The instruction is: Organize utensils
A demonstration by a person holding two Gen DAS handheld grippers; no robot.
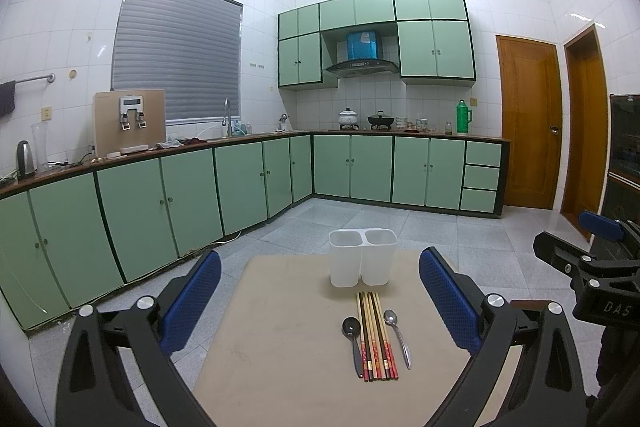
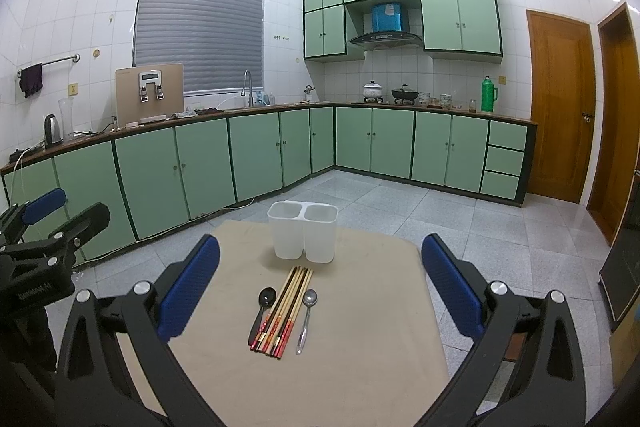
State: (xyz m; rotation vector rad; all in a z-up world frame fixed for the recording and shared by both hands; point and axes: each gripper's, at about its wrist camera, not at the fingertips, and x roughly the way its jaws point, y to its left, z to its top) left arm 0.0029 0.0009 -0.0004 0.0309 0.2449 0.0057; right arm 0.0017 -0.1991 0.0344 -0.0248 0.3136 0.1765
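A white two-compartment holder (image 1: 362, 257) (image 2: 303, 237) stands empty at the far edge of a small beige table (image 1: 280, 347) (image 2: 360, 367). In front of it lie several chopsticks (image 1: 376, 337) (image 2: 285, 311) in a row, with a black spoon (image 1: 352, 335) (image 2: 262, 309) to their left and a metal spoon (image 1: 396, 333) (image 2: 306, 319) to their right. My left gripper (image 1: 320, 303) hovers open above the table's near left. My right gripper (image 2: 320, 287) hovers open above the near side, nothing between its blue pads (image 2: 450, 285).
The table stands on a grey tiled floor (image 2: 500, 227). Green cabinets (image 1: 160, 203) run along the left and back walls under a cluttered counter. Wooden doors (image 2: 560, 107) are at the right. In the left wrist view the right gripper's body (image 1: 592, 267) shows at the right edge.
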